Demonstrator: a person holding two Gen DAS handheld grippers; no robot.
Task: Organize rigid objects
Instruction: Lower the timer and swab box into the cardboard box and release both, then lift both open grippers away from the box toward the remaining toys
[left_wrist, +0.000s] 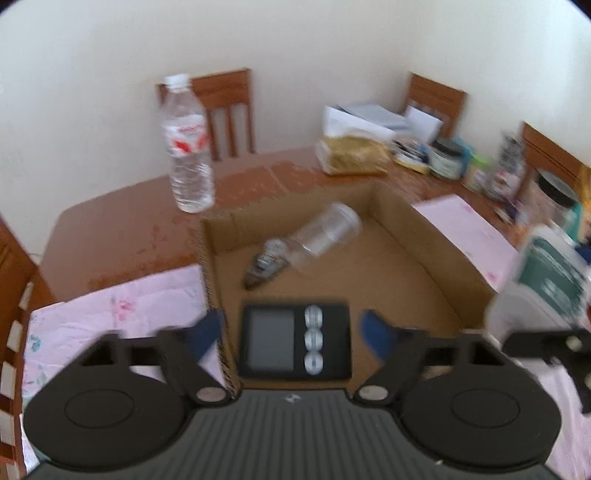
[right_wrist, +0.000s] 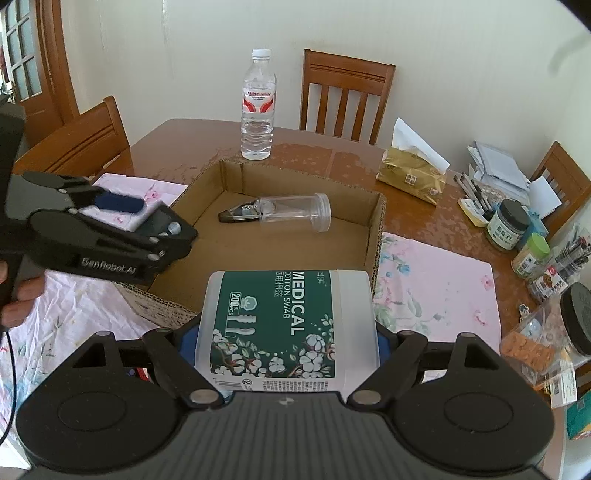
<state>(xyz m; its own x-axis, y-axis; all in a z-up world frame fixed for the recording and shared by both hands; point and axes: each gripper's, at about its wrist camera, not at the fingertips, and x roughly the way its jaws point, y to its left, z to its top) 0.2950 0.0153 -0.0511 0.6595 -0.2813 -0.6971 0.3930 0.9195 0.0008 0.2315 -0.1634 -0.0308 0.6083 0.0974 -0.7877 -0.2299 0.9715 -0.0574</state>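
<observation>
Cotton swab tub (right_wrist: 286, 328), green label, lying on its side between the pads of the right tongs (right_wrist: 286, 343); clamped on its flanks, which keeps a round body from rolling. It hangs over the 6 o'clock rim of the cardboard box (right_wrist: 373, 216), likely the next thing to go in.

Black timer (left_wrist: 293, 341), screen and three buttons up, sits at the box's 7 o'clock corner. Left tongs (left_wrist: 293, 332) straddle it with blue pads spread wide, clear of both edges; nothing held. Reads as a release. The view is blurred, so I cannot tell whether the timer lies flat on the box floor.

Already inside, toward 12 o'clock: clear jar (right_wrist: 295, 212) on its side, a small dark item (right_wrist: 238, 214) at its mouth.

Beyond the box at 12 o'clock on the desk (right_wrist: 177, 140), water bottle (right_wrist: 258, 107), upright, not yet boxed.
</observation>
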